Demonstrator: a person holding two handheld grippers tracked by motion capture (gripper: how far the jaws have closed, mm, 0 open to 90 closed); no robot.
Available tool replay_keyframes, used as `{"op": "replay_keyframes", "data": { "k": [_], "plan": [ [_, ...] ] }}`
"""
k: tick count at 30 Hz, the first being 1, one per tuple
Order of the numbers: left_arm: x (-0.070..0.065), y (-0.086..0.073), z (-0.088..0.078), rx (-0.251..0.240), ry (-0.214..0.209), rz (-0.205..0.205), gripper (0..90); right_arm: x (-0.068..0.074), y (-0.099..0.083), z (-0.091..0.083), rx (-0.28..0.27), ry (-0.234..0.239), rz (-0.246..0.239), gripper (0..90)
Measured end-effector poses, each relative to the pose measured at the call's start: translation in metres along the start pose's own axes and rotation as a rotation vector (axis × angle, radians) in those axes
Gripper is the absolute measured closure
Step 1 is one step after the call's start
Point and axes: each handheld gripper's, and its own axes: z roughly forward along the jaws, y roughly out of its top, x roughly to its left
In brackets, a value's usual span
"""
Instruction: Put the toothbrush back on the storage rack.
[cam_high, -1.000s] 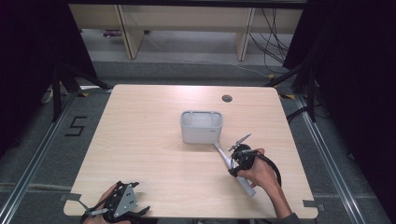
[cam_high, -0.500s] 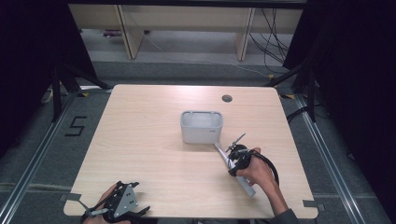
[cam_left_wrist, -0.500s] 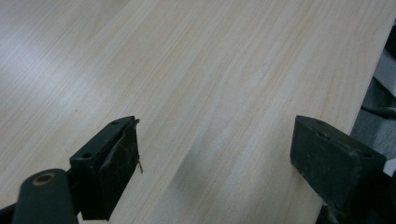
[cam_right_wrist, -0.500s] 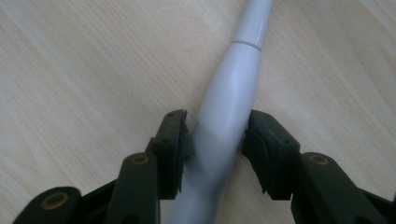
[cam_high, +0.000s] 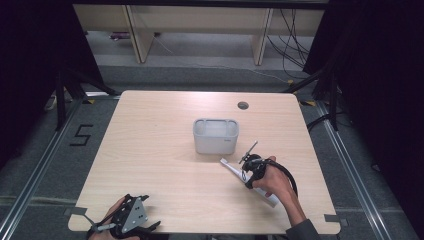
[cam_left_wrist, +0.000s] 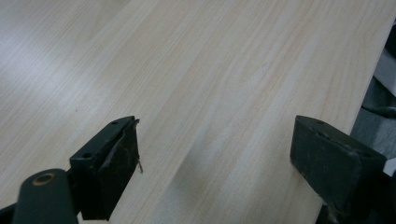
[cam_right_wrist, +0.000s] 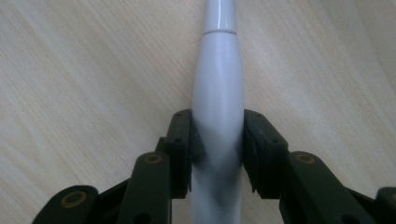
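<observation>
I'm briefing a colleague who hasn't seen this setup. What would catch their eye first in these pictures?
Probably the right hand-held gripper, its jaws closed on a white tube-like object that lies on the wooden table, right of centre. Next, the grey bin standing alone mid-table. The left hand-held gripper sits at the near left edge, jaws wide apart over bare wood.

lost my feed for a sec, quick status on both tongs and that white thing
Right tongs shut on white handle, lying on the table. Left tongs open, empty, near table edge. Grey bin beyond, nothing between.
</observation>
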Motion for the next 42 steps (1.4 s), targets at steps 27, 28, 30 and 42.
{"op": "replay_keyframes", "data": {
  "k": [27,28,30,42],
  "plan": [
    [0.001,0.001,-0.001,-0.003,-0.004,0.003,15.0,0.006,0.006,0.000,0.083,-0.017,-0.057,66.8],
    [0.001,0.000,-0.001,-0.004,-0.004,0.003,15.0,0.007,0.006,-0.001,0.084,-0.015,-0.053,66.8],
    [0.001,0.000,-0.001,-0.001,0.001,0.006,15.0,0.006,0.004,-0.001,0.064,-0.021,-0.052,66.9],
    [0.001,0.000,-0.001,-0.001,-0.003,0.005,15.0,0.000,-0.006,-0.012,0.014,-0.028,-0.069,66.9]
  ]
}}
